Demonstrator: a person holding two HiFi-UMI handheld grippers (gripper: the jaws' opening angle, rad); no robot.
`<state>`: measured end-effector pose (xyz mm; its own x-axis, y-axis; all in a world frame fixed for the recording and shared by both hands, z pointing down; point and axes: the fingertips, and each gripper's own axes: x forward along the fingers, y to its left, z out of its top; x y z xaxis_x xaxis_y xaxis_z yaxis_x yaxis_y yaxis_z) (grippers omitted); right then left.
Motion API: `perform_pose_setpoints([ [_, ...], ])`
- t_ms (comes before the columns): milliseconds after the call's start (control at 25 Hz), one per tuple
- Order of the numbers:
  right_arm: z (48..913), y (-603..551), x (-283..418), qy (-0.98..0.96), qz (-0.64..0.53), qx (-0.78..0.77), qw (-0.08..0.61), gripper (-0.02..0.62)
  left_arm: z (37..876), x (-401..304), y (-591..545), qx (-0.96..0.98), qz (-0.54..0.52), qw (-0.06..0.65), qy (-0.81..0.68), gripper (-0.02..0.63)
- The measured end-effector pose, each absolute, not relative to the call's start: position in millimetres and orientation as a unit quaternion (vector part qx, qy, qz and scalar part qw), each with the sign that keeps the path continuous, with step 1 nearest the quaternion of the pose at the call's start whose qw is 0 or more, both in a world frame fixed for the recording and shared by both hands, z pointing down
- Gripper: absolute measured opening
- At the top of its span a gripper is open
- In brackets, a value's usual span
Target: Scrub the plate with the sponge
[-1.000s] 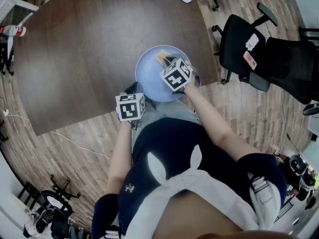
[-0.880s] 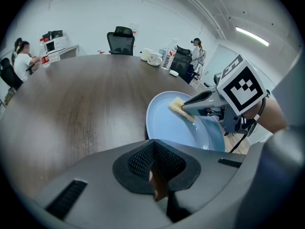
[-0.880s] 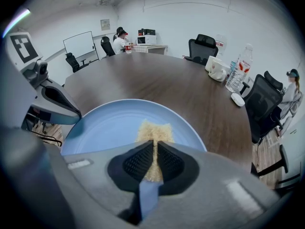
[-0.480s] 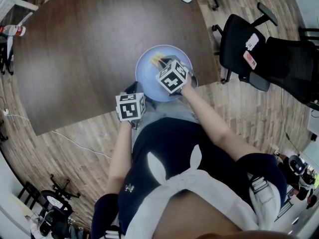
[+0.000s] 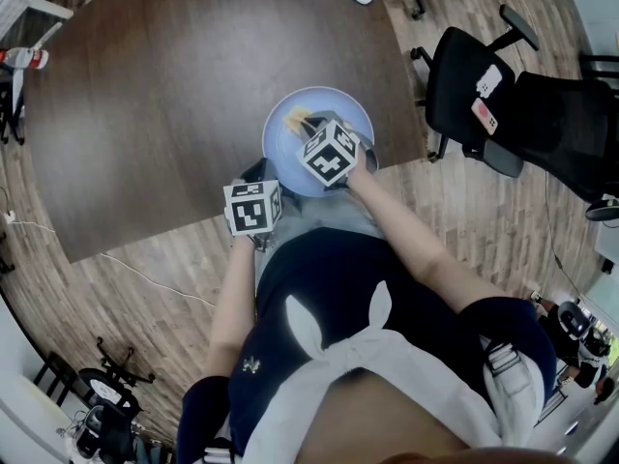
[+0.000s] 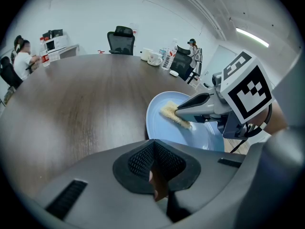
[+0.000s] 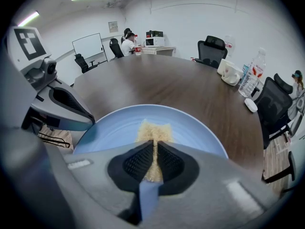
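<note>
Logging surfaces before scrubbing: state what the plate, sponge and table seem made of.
Plate: pale blue, smooth with a soft sheen; plastic or glazed ceramic, unclear which.
Sponge: yellowish with coarse open fibres, probably a loofah-like scrubber.
Table: dark brown streaked grain, matte; wood or wood-look laminate.

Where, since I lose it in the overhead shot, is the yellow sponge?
The yellow sponge sits between the jaws of the right gripper, resting on the round light-blue plate near the edge of the dark wooden table closest to the person.
</note>
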<state>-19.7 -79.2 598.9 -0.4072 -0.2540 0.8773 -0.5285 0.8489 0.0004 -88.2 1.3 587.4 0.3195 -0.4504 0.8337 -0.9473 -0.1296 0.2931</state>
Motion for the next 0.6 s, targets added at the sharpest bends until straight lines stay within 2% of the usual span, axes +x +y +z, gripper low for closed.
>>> perform_pose_setpoints([
  [600,599,-63,-37,-0.838,0.156,0.214,0.477,0.025,589,-86,1,0.692,0.291,0.425,-0.506,0.006],
])
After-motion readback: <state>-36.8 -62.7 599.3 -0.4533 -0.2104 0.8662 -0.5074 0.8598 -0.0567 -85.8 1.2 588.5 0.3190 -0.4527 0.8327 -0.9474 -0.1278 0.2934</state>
